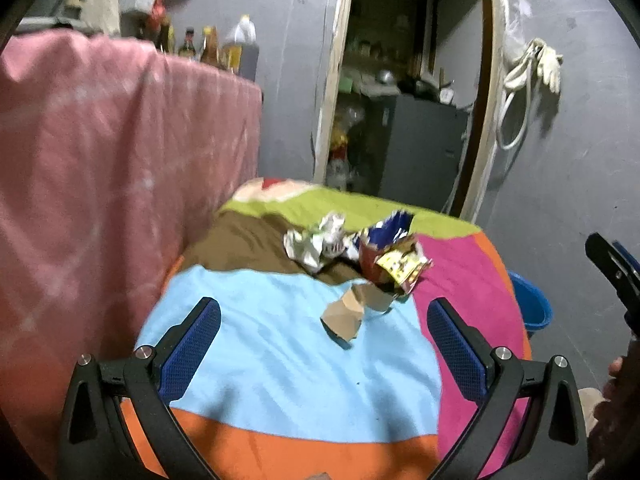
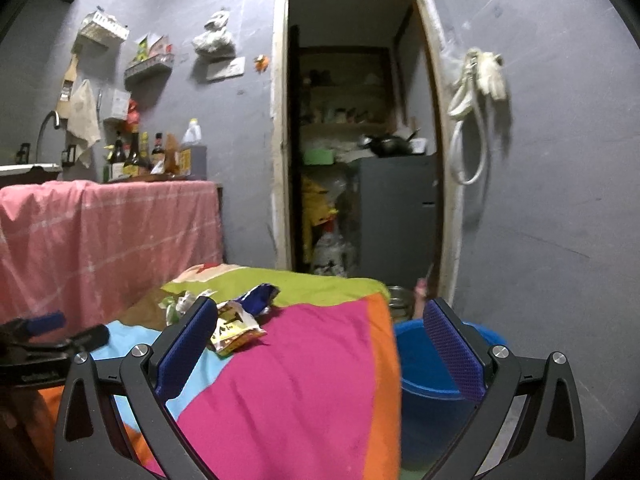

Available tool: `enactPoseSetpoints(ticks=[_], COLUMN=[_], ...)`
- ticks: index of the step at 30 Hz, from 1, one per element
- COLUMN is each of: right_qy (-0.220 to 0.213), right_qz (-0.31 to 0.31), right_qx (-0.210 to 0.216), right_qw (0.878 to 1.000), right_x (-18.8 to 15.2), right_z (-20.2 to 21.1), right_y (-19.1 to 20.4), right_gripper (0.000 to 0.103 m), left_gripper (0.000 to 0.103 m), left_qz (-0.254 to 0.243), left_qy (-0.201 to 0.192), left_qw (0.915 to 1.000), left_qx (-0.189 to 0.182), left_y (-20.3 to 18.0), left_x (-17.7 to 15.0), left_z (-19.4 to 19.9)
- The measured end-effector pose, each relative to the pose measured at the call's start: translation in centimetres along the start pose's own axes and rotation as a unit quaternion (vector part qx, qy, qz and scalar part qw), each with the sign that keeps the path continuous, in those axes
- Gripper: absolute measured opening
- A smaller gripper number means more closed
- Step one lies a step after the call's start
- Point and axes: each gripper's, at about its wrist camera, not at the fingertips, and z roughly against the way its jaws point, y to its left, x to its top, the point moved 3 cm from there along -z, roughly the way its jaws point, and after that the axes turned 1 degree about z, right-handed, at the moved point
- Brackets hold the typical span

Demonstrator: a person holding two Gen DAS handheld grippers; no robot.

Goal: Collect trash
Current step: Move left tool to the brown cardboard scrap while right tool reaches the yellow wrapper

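Observation:
Trash lies on a table under a multicoloured cloth (image 1: 280,360): a crumpled white paper (image 1: 316,240), a red, blue and yellow snack wrapper (image 1: 390,256) and a brown cardboard piece (image 1: 352,308). My left gripper (image 1: 324,328) is open and empty, hovering over the blue patch just short of the cardboard. My right gripper (image 2: 320,328) is open and empty over the cloth's pink part (image 2: 300,380); the yellow wrapper (image 2: 236,328) lies by its left finger. A blue bucket (image 2: 432,380) stands on the floor beside the table, behind the right finger.
A counter draped in pink cloth (image 2: 108,240) with bottles (image 2: 136,156) stands to the left. An open doorway (image 2: 360,160) with a grey cabinet lies behind the table. A hose and glove (image 2: 480,92) hang on the grey wall. The bucket also shows in the left wrist view (image 1: 532,304).

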Motion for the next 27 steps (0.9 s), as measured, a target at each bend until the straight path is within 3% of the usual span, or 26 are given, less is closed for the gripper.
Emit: enactPoseSetpoints(ticks=[6,11,18,21,23,27], right_qy=[0.050,0.096,0.148,0.159,0.162,0.175], right_qz=[0.007,-0.008,-0.012,-0.005,-0.002,0.003], right_qx=[0.049,0.090,0.123,0.129,0.131,0.144], right_qw=[0.998,0.991,0.981,0.979,0.978,0.974], right_x=[-0.3,-0.9,-2.0,-2.2,-2.3,-2.7], right_z=[-4.4,-8.4,-12.4,-13.5,-14.0,-14.8], right_y=[0.3,0.4,1.0,1.5,1.8,2.5], right_gripper=[0.103,0.103,0.103,0.103,0.103,0.103], left_gripper=[0.099,0.074,0.057,0.045,0.030,0.022], left_qz=[0.005,0.016,0.025,0.017,0.014,0.017], left_qy=[0.060,0.103,0.157,0.158,0.157,0.156], left_qw=[0.9982,0.9939,0.9844,0.9848,0.9852,0.9856], left_qx=[-0.006,-0.038,-0.075,-0.071,-0.069,-0.063], left_y=[0.4,0.6,0.5,0.6,0.7,1.2], left_x=[0.3,0.6,0.5,0.7,0.9,1.1], left_z=[-2.8,-5.0,-7.9,-8.2,-8.2,-8.4])
